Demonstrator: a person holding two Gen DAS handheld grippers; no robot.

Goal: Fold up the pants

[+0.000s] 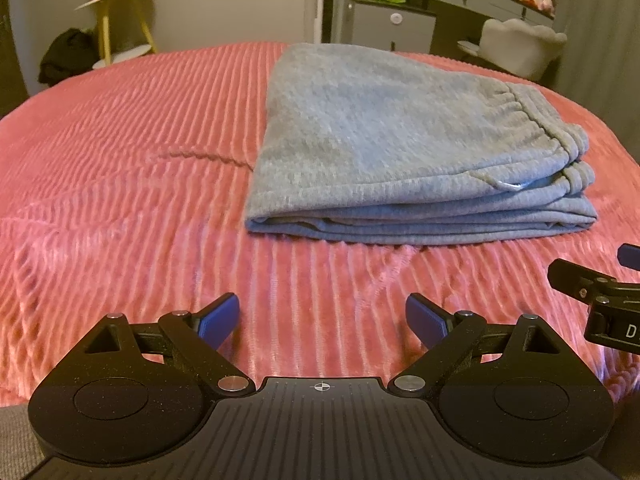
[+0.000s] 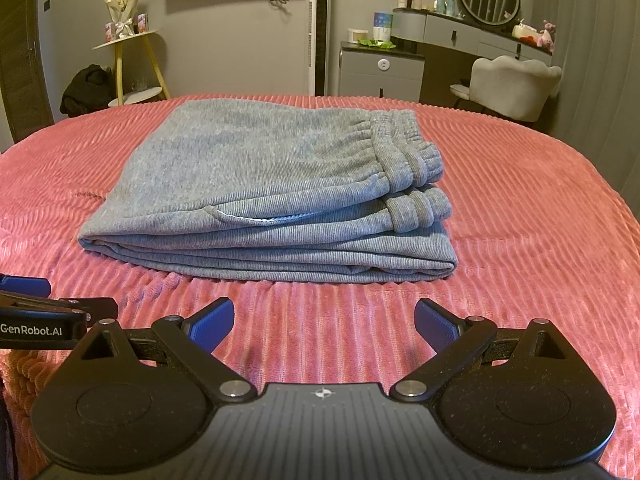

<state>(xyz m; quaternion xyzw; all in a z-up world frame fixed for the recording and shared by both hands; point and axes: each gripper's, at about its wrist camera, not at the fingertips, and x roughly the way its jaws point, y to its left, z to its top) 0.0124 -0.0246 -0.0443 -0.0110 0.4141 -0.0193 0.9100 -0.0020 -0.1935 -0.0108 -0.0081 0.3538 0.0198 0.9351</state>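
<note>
The bed, covered by a pink ribbed plush bedspread [image 2: 500,216], fills both views, its near edge cut off. On it lie the grey knit pants [image 2: 264,196], folded into a flat stack, their elastic waistband to the right. Behind stand a grey dressing worktop [image 2: 452,32] and a pale shell-backed chair [image 2: 516,84]. The left tongs [image 1: 322,322] and right tongs [image 2: 324,326] gape wide, holding nothing, short of the pants.
</note>
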